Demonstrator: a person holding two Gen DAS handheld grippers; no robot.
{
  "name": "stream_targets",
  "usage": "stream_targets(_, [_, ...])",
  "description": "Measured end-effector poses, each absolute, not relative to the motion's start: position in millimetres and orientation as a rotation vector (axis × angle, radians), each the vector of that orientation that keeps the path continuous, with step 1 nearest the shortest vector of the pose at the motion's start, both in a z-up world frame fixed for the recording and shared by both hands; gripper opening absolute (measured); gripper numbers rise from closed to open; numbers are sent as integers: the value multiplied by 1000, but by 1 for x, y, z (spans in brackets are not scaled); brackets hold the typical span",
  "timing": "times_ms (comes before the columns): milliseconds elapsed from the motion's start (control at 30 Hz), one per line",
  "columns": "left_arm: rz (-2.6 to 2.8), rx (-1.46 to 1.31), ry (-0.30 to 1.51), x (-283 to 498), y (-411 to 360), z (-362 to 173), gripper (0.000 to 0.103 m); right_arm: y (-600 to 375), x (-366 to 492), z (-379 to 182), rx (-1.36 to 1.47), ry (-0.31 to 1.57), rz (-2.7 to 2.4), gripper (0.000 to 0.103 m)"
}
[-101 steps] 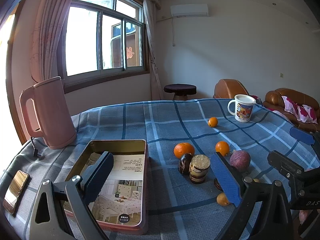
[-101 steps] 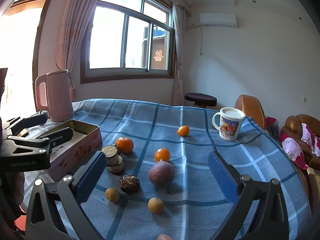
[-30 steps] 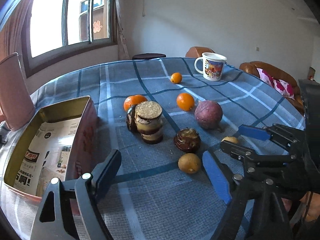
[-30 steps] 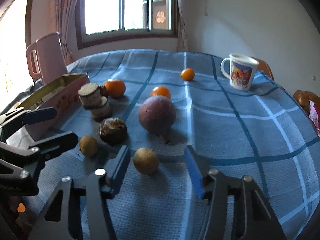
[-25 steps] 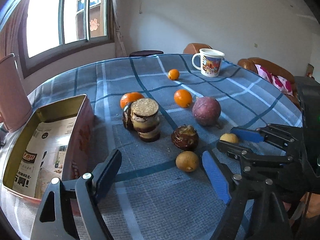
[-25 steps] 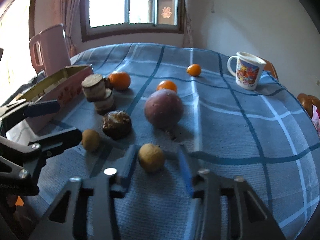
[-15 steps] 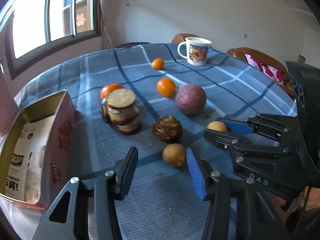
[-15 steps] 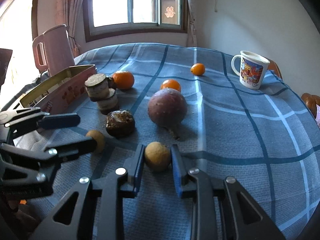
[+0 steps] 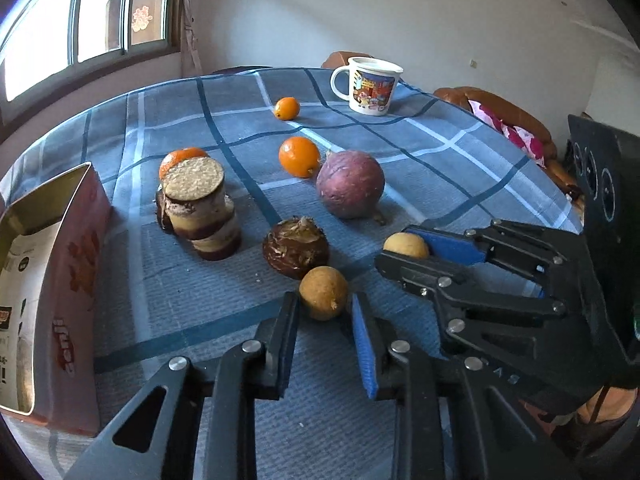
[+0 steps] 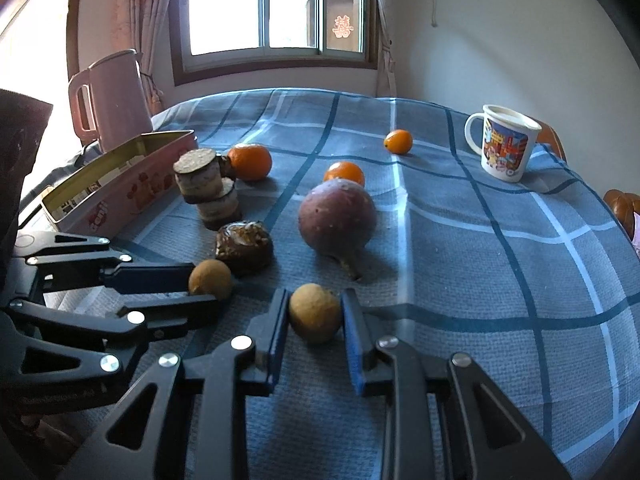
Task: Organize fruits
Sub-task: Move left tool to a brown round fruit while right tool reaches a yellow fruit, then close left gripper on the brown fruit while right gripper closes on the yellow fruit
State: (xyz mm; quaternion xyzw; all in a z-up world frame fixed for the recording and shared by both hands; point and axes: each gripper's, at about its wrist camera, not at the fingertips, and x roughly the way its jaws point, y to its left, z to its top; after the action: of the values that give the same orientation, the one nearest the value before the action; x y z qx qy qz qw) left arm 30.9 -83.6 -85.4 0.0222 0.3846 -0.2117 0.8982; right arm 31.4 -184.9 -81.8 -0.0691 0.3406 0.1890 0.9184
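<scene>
Two small tan round fruits lie on the blue checked cloth. My left gripper (image 9: 324, 304) has its pads around the left one (image 9: 323, 293), jaws almost touching it. My right gripper (image 10: 314, 312) is shut on the right one (image 10: 315, 313), which also shows in the left wrist view (image 9: 405, 245). Beyond them sit a dark brown fruit (image 9: 296, 248), a purple passion fruit (image 9: 350, 189), three oranges (image 9: 299, 157) (image 9: 179, 158) (image 9: 287, 108) and stacked brown-and-tan cut pieces (image 9: 198, 208).
An open pink tin (image 9: 48, 280) stands at the left. A pink kettle (image 10: 114, 100) is behind it. A printed white mug (image 9: 370, 85) stands at the far right of the table. Sofa and chair lie past the table edge.
Both grippers dropped toward the table and narrowed. The right one closed onto its tan fruit; the left one closed in around the other tan fruit.
</scene>
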Motion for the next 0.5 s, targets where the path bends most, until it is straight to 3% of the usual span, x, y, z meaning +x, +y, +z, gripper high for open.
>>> stream_targets(500, [-432, 23, 792, 40, -83, -83, 27, -185, 31, -82, -139, 694, 392, 29])
